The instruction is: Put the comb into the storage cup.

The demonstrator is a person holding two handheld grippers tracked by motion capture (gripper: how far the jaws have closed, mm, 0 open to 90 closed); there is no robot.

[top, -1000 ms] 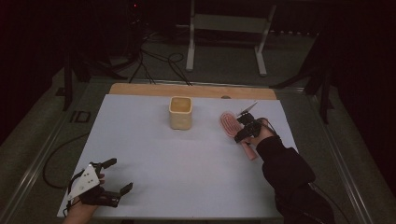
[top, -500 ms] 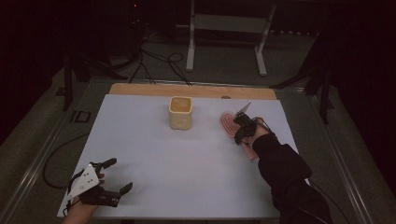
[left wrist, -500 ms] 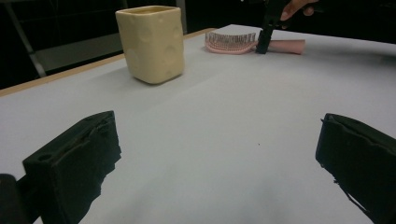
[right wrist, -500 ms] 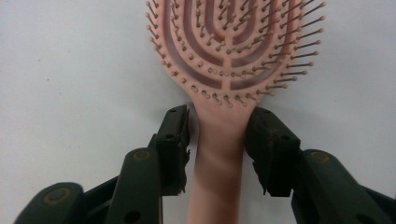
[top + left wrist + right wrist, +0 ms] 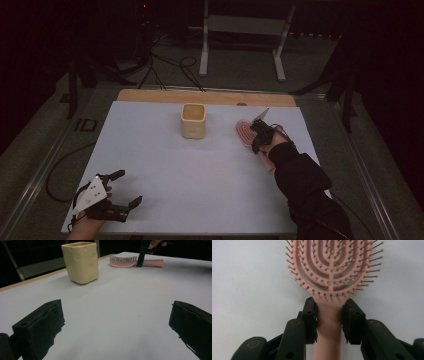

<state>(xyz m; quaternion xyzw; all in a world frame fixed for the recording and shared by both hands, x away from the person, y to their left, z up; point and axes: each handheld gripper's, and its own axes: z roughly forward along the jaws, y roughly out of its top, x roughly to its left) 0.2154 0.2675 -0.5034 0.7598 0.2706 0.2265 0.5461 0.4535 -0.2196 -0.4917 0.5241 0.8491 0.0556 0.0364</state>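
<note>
Jaws of your right gripper sit clamped on the neck of the pink oval plastic hairbrush, one black pad on each side of the handle just below the bristled head. In the right gripper view the brush lies bristles up on the white table surface, its handle running down between the jaws toward the camera. From the high view, your right gripper is at the far right part of the table, with the brush head pointing away from you and the handle end poking out beneath your dark sleeve.

Your left gripper rests near the front left corner of the white table, with its jaws spread wide and nothing between them. In the left gripper view the two black jaws stand well apart over bare table.

Between the two grippers, toward the far middle of the table, stands the pale yellow square ceramic cup, upright, to the left of the hairbrush and apart from it. In the left gripper view the cup shows dimpled walls, with the brush lying beyond it.

A wooden strip borders the table's far edge.
</note>
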